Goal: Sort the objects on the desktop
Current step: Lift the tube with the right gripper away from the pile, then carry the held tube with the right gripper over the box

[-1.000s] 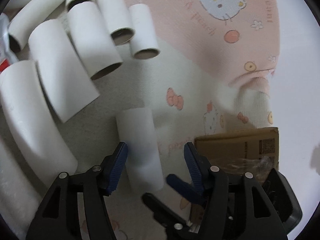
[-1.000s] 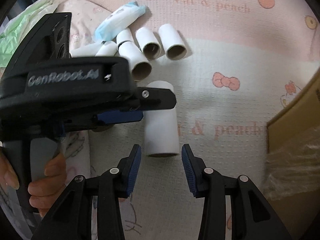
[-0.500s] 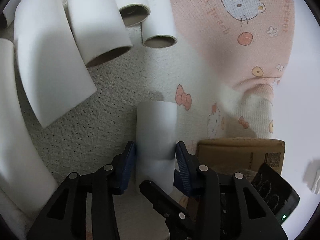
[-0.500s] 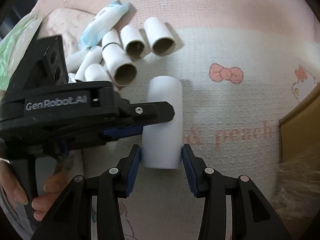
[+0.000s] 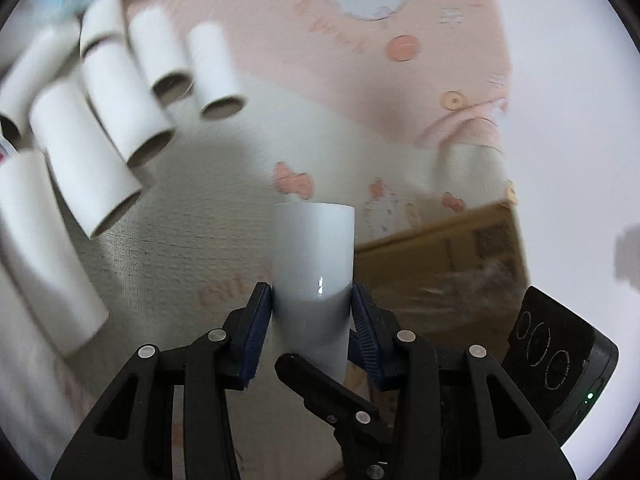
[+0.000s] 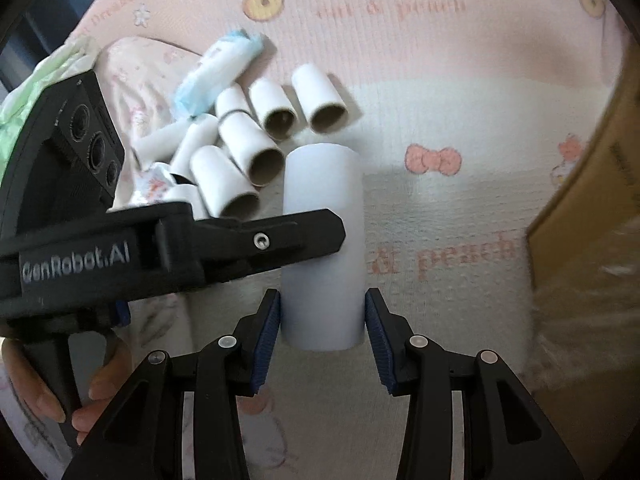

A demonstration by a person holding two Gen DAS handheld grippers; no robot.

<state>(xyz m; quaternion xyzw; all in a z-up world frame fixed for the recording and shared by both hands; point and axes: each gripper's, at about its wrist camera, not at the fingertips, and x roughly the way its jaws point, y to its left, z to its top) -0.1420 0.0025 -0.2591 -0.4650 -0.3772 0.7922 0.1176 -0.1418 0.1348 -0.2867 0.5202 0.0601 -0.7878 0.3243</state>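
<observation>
A white paper tube sits between the blue pads of my left gripper, which is shut on it and holds it above the blanket. The same tube shows in the right wrist view, with the left gripper's black finger crossing it. My right gripper has its pads on both sides of the tube's near end, touching or almost touching it. A pile of several more white tubes lies at the left; it also shows in the right wrist view.
A brown cardboard box stands at the right, also in the right wrist view. A pink cartoon-print blanket covers the surface. A blue-white wrapped pack and green cloth lie beyond the pile.
The left gripper closed on the tube and lifted it off the blanket. The right gripper moved forward until its pads flank the tube's near end.
</observation>
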